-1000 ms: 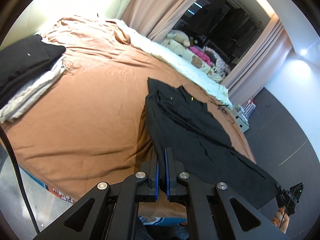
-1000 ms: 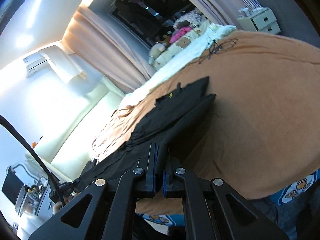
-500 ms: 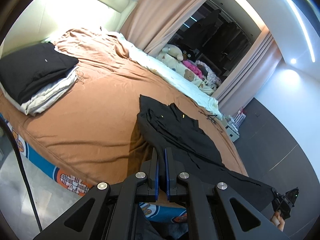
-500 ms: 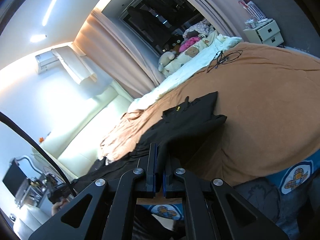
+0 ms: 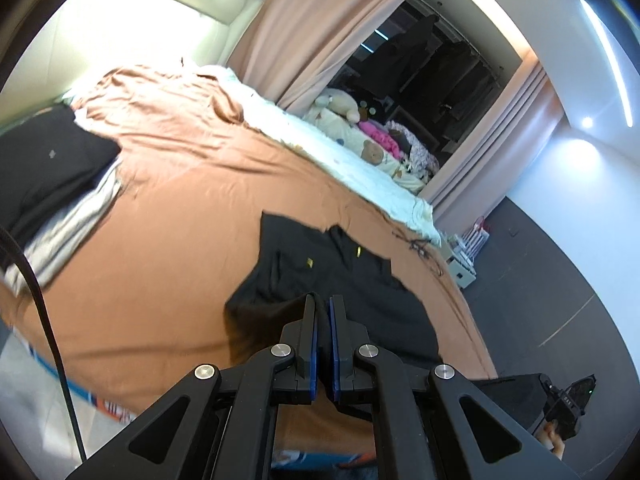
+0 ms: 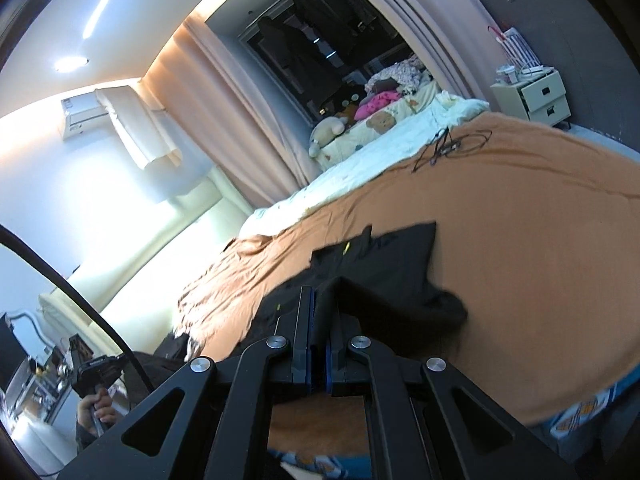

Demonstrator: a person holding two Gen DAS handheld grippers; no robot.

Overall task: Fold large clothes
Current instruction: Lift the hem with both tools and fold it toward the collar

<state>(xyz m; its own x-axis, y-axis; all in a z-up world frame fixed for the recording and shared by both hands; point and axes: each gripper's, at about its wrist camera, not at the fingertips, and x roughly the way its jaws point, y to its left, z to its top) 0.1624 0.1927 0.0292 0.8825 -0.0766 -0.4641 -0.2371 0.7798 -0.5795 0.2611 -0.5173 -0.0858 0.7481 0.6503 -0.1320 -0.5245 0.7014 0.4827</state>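
Observation:
A large black garment (image 5: pixel 340 280) lies on the brown bedspread (image 5: pixel 160 240) near the bed's front edge. My left gripper (image 5: pixel 323 304) is shut on its near edge and holds that edge lifted above the bed. My right gripper (image 6: pixel 320 296) is shut on another part of the same black garment (image 6: pixel 384 264), whose cloth hangs in a fold to the right of the fingers. The other gripper and the hand holding it show at the lower right of the left wrist view (image 5: pixel 568 408) and the lower left of the right wrist view (image 6: pixel 96 372).
A stack of folded black and white clothes (image 5: pixel 52 184) sits at the bed's left side. Pale bedding with plush toys (image 5: pixel 360 144) lines the far side by the curtains. A tangled cable (image 6: pixel 452 148) lies on the bedspread. A white nightstand (image 6: pixel 536 96) stands by the dark wall.
Both grippers have moved in over the bed, carrying the garment's held edge forward. The cloth that trailed off the front edge now bunches closer to the collar end.

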